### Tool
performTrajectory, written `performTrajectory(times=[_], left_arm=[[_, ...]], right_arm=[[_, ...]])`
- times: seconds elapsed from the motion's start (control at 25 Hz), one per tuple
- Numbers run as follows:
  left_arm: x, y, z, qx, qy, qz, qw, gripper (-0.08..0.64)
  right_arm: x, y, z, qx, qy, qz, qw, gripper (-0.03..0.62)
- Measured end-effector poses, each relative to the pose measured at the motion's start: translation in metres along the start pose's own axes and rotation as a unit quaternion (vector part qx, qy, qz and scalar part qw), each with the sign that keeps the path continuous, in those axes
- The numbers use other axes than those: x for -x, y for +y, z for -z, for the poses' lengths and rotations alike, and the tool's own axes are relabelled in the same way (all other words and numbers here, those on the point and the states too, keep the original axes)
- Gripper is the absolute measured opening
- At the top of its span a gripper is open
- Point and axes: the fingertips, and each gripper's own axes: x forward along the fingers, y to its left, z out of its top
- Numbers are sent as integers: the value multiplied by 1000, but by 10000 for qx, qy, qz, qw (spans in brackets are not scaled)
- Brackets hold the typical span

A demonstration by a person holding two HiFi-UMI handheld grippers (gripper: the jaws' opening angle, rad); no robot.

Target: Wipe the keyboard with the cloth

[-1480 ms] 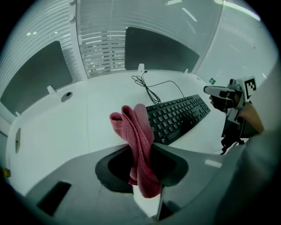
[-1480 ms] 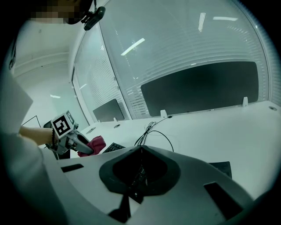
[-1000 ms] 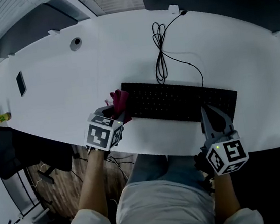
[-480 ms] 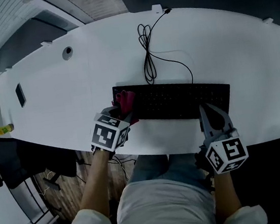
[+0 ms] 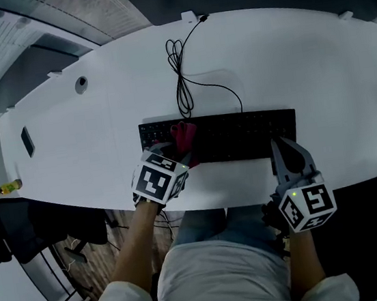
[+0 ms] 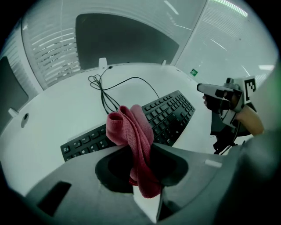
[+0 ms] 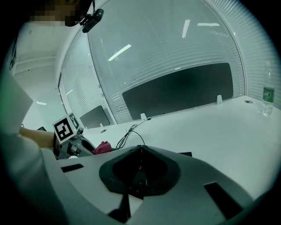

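Left claw (image 6: 145,172) clamps a crumpled pink-red woven cloth (image 6: 131,132) over the left end of the flat black keyboard (image 5: 242,136). Right claw (image 7: 139,151), jaws together and empty, sits at the keyboard's right end, on the white worktop (image 5: 287,64).

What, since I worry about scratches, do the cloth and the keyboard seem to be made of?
The cloth looks like soft woven or knitted fabric, matte pinkish red: a ribbed weave shows and it folds limply. The keyboard is probably hard plastic, black with a low sheen: separate moulded keys with pale legends.

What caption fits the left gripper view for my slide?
Left gripper pinches a crumpled pink cloth, the flat black keyboard lying behind it on a white table.
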Motion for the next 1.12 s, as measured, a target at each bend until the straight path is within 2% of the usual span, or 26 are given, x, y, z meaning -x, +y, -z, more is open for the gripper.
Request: performTrajectory(times=[0.48, 1.12], left_arm=[[-28, -69, -50, -461, -8, 448, 9979, 109], [-64, -148, -100, -1049, 39, 986, 9896, 109]], right_arm=[[24, -45, -9, -388, -262, 315, 9984, 8], [45, -84, -19, -832, -576, 654, 9927, 8]])
